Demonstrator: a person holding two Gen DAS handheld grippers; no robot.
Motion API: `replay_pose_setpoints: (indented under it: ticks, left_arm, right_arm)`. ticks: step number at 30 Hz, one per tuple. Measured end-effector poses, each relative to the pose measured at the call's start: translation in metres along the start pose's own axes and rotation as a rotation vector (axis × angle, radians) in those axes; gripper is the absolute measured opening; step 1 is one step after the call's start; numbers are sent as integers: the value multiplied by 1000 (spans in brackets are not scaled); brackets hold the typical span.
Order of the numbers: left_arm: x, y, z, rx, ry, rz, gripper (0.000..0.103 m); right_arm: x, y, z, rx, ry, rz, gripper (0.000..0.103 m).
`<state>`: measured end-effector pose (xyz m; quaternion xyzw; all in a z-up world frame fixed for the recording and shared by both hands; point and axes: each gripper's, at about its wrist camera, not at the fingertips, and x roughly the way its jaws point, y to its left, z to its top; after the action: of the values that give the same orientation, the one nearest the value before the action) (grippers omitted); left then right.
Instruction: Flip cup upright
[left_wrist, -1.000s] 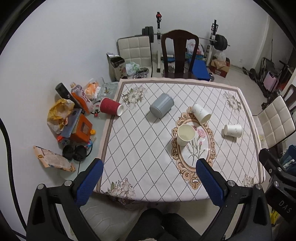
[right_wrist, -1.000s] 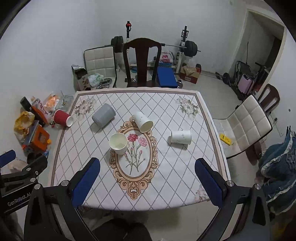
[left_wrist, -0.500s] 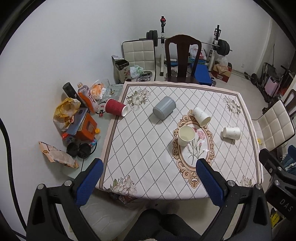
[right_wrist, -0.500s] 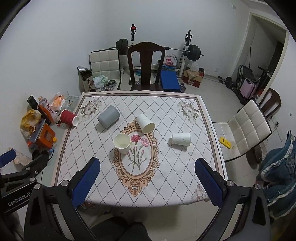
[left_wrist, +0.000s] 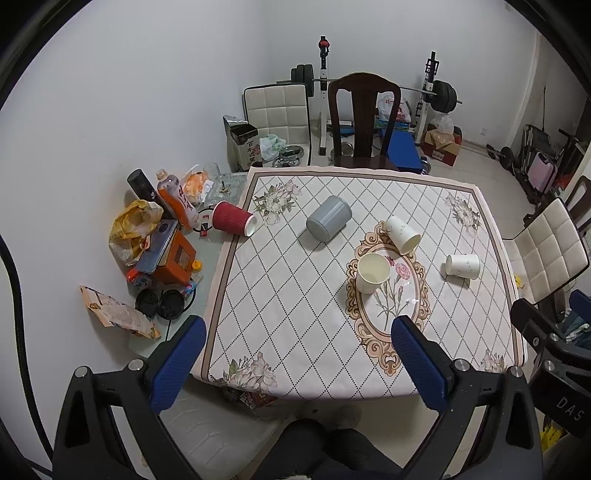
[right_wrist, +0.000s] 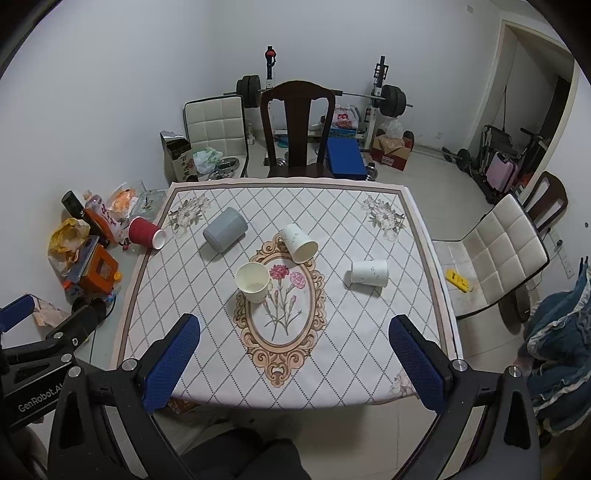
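Cups are lying about on the table (left_wrist: 280, 317): a cream cup (left_wrist: 372, 272) (right_wrist: 253, 282) is standing upright at the left edge of the oval flower medallion (right_wrist: 284, 299), while four others are resting on their sides. A grey cup (left_wrist: 328, 223) (right_wrist: 225, 234) is lying toward the far left of the cloth, base toward the cameras. A red cup (left_wrist: 234, 223) (right_wrist: 146, 233) is lying at the left edge of the table, mouth facing the table's middle. One white cup (left_wrist: 402, 235) (right_wrist: 299, 243) is lying at the far rim of the medallion with its mouth turned toward the near right, just beyond the cream cup and apart from it. Another white cup (left_wrist: 462, 264) (right_wrist: 369, 273) is lying well to the right of the medallion, its closed base pointing left.

Both grippers are hanging high over the near edge of the table, well apart from every cup. Left gripper (left_wrist: 297, 363) is holding its blue-padded fingers (left_wrist: 177, 369) spread wide with nothing between them; right gripper (right_wrist: 295, 363) is doing the same, its fingers (right_wrist: 415, 365) wide apart and empty.

A dark wooden chair (right_wrist: 297, 129) is standing at the far side of the table, a white padded chair (right_wrist: 495, 258) at the right. Bottles, bags and an orange box (left_wrist: 173, 262) are cluttering the strip to the left of the table by the wall.
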<state>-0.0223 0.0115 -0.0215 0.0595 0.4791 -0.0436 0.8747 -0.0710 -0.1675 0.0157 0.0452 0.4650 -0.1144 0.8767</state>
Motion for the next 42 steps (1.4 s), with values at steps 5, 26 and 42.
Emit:
replay_pose_setpoints:
  ticks: [5, 26, 42]
  left_arm:
    - [-1, 0, 0, 1, 1, -3, 102]
    - [-5, 6, -4, -5, -2, -4, 102]
    - [-7, 8, -5, -12, 3, -6, 102]
  right_arm:
    - [0, 2, 0, -1, 2, 1, 103]
    - [1, 2, -4, 3, 7, -4, 103]
    - [0, 2, -6, 2, 9, -3, 103]
